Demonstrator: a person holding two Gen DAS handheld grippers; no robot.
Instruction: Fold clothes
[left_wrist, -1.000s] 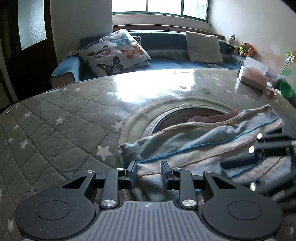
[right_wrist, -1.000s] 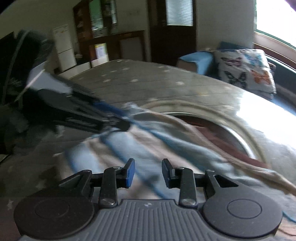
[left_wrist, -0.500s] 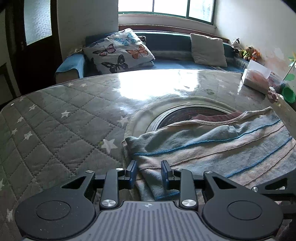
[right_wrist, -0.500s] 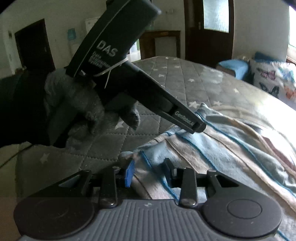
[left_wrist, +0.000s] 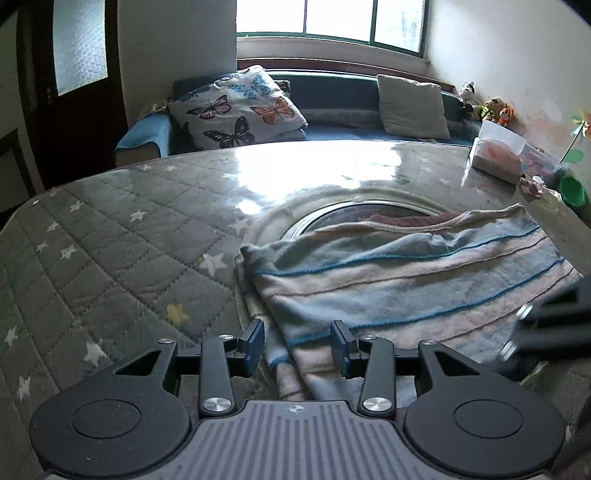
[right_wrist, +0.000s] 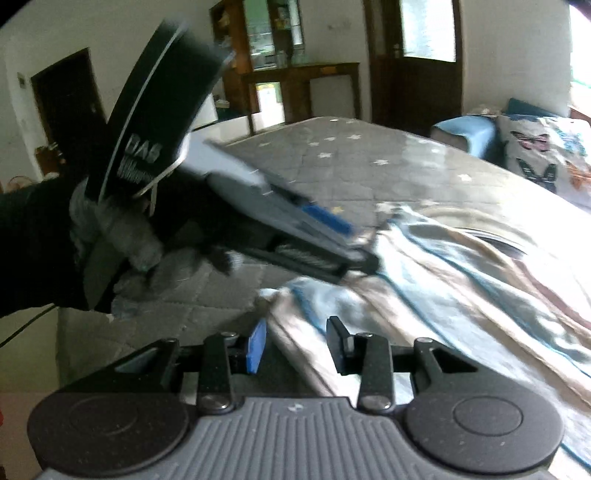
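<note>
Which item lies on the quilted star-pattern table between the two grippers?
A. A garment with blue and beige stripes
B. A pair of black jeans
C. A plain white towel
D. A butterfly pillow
A: the striped garment is spread on the table, in front of both open grippers.

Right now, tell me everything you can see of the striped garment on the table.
The striped garment looks like soft knit, in pale blue and beige bands with thin bright-blue lines. It lies folded over itself in layers on the quilted star-patterned table cover, partly covering a round inset. Its near corner lies between the open fingers of the left claw; the right claw, also open, straddles another edge.
</note>
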